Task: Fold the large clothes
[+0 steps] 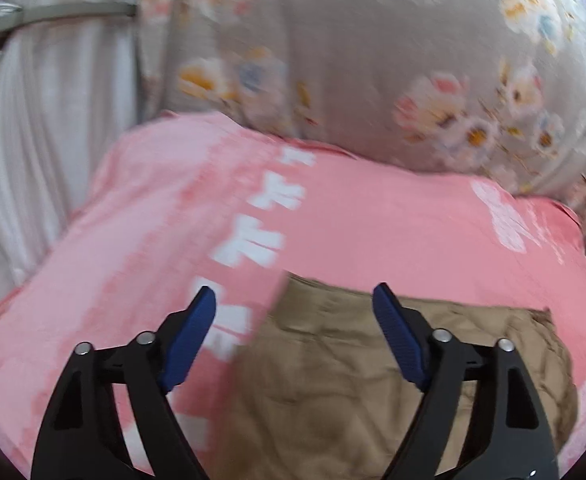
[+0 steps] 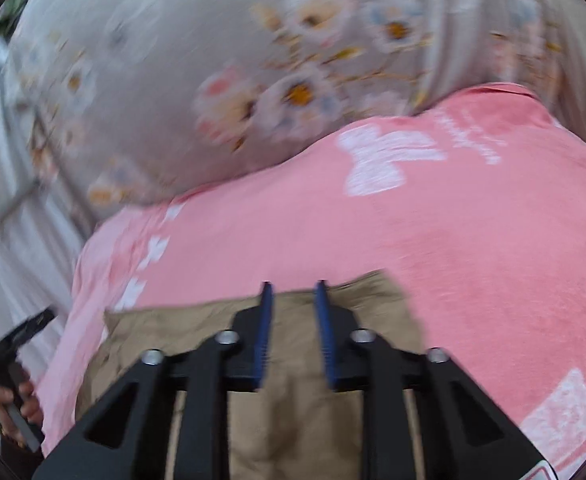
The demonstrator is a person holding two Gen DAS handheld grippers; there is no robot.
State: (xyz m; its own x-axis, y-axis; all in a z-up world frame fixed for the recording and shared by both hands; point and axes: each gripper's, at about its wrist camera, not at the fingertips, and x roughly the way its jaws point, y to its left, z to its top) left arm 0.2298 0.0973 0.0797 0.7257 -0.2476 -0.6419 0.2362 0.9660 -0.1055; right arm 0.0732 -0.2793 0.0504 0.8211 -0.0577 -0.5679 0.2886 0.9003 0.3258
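A tan garment point(image 1: 333, 380) lies flat and wrinkled on a pink blanket point(image 1: 373, 220) with white bow prints. My left gripper point(image 1: 293, 300) is wide open and empty, held above the garment's far left corner. In the right wrist view the same tan garment point(image 2: 293, 420) lies under my right gripper point(image 2: 292, 286), whose blue fingers point(image 2: 267, 320) stand a narrow gap apart with nothing between them, above the garment's far edge. The left gripper and the hand holding it show at the left edge of the right wrist view point(image 2: 17, 344).
A grey floral quilt point(image 1: 373, 60) is bunched up behind the pink blanket; it also shows in the right wrist view point(image 2: 213, 80). White curtains point(image 1: 53, 120) hang at the left. The pink blanket point(image 2: 473, 220) spreads to the right of the garment.
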